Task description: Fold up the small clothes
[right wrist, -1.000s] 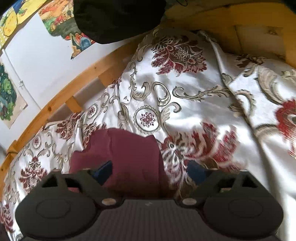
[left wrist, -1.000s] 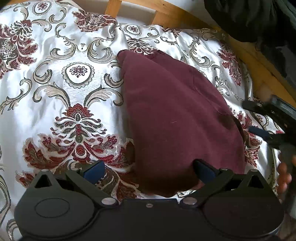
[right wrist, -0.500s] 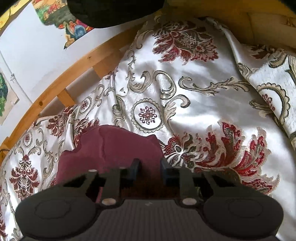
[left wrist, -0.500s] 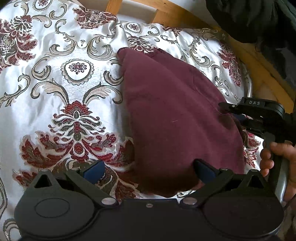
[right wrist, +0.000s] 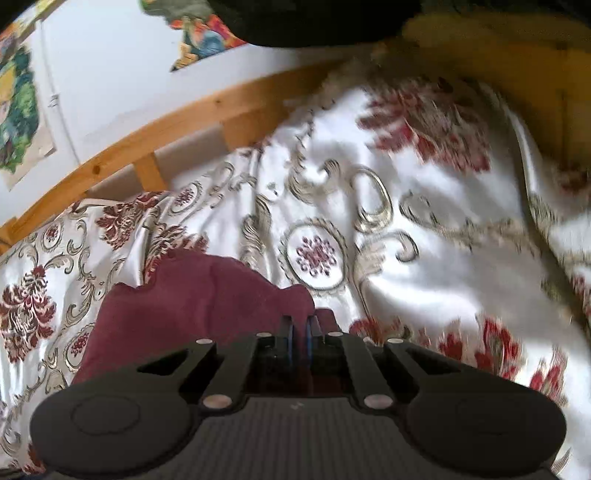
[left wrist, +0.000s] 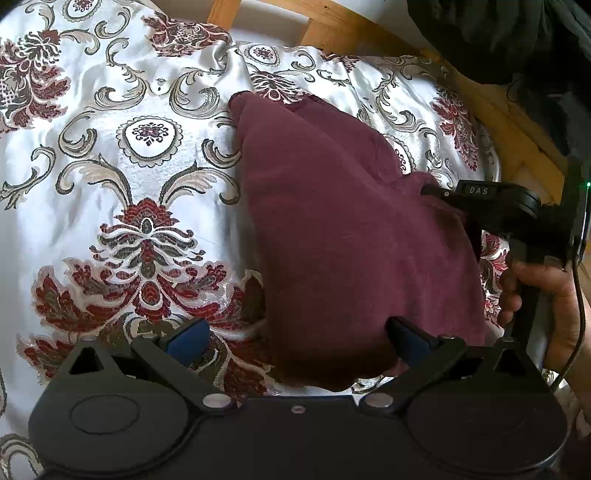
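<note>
A maroon garment lies folded on a white bedspread with red and gold scrollwork. My left gripper stands wide open over the garment's near edge, with its right fingertip against the cloth and its left one over the bedspread. At the garment's right edge my right gripper, held by a hand, pinches a raised fold. In the right wrist view the right gripper has its jaws closing tight, the pads almost together on the garment.
A wooden bed rail runs along the far side, and in the right wrist view the rail stands below a white wall with colourful pictures. Dark clothing hangs over the top right corner.
My right gripper came in from the right over the garment's edge and went from wide open to pinched on the cloth, which now stands up in a small fold. The left gripper stayed put.
</note>
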Demonstrator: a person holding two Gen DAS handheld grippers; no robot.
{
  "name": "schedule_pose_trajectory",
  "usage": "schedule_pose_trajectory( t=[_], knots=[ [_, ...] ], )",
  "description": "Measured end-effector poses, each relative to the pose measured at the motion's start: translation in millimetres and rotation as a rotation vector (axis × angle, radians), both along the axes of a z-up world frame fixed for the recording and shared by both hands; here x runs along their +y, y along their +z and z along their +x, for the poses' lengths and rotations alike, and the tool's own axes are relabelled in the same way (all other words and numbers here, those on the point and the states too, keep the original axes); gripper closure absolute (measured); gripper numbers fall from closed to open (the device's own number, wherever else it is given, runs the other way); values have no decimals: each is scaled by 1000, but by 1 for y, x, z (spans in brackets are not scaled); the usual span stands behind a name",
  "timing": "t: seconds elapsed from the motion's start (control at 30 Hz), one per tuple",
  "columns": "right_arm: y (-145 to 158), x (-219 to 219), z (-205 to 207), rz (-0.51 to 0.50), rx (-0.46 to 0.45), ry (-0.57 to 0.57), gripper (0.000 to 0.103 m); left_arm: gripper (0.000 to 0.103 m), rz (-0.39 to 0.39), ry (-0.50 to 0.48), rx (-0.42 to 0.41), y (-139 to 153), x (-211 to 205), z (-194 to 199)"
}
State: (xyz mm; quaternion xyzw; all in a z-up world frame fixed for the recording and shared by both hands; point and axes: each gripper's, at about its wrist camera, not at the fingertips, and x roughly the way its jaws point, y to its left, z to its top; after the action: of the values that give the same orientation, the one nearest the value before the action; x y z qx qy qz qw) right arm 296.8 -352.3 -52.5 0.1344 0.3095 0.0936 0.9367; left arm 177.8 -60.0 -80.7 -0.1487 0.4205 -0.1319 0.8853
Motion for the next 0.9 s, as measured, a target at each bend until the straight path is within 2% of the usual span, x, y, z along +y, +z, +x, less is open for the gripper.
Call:
schedule_pose_trajectory(
  t=[0.07, 0.17, 0.2, 0.23, 0.3, 0.43, 0.57, 0.9],
  knots=[
    [0, -6, -2, 46, 4, -11, 93, 1, 2, -1, 0, 0, -1, 0],
    [0, -15, -6, 96, 18, -42, 75, 1, 3, -2, 1, 0, -1, 0],
    [-1, -18, -7, 121, 29, -48, 60, 1, 3, -1, 2, 0, -1, 0],
    [-3, -21, -7, 145, 38, -50, 49, 1, 3, -2, 2, -1, -1, 0],
    [-7, -26, -9, 207, 64, -52, 45, 1, 3, -2, 2, -1, -1, 0],
    [-13, -28, -8, 274, 116, -46, 30, 1, 3, -2, 1, -1, -1, 0],
    [-21, -21, -5, 244, 152, -30, 29, 1, 3, -1, 1, -1, -1, 0],
    [-27, -10, -4, 199, 143, -14, 20, 1, 9, -1, -3, -1, -3, 0]
  ],
)
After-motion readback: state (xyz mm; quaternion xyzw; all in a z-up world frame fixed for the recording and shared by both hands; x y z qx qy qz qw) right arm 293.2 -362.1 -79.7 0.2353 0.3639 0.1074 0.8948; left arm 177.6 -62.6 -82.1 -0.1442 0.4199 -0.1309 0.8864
